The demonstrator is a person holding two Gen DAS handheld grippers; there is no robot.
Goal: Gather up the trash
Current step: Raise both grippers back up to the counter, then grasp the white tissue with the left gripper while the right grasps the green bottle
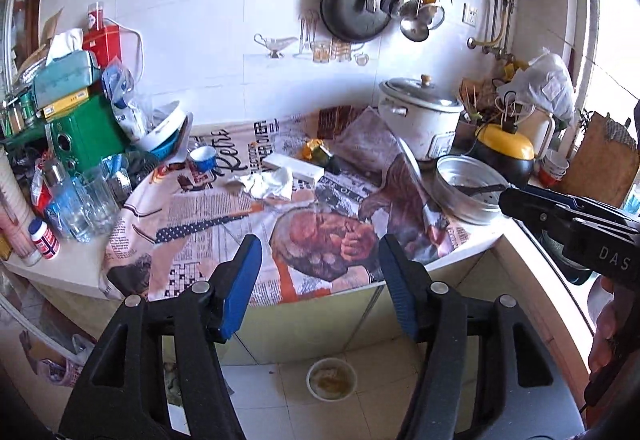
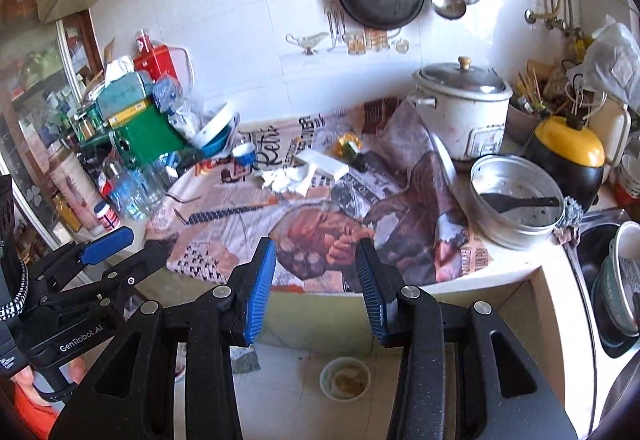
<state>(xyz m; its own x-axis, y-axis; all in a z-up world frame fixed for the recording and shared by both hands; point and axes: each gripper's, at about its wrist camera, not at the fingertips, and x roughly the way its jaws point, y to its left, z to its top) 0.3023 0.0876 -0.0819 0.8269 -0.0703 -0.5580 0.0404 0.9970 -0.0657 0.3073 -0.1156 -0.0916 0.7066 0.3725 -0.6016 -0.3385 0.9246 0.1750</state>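
Note:
A crumpled white tissue (image 1: 269, 183) lies on the newspaper-print cloth (image 1: 208, 207) covering the counter; it also shows in the right wrist view (image 2: 289, 177). Behind it lie a flat white box (image 1: 294, 165) (image 2: 325, 162) and a crumpled yellow wrapper (image 1: 314, 151) (image 2: 347, 143). A small blue paper cup (image 1: 203, 157) (image 2: 245, 153) stands further left. My left gripper (image 1: 318, 252) is open and empty, held in front of the counter edge. My right gripper (image 2: 316, 254) is open and empty beside it, also short of the counter.
A white rice cooker (image 1: 420, 115), a metal pot with a black spatula (image 2: 516, 199) and a yellow-lidded black appliance (image 2: 568, 155) stand at the right. Boxes, bottles and glasses (image 1: 80, 167) crowd the left. A sink (image 2: 612, 280) lies far right. A bowl (image 1: 331, 378) sits on the floor.

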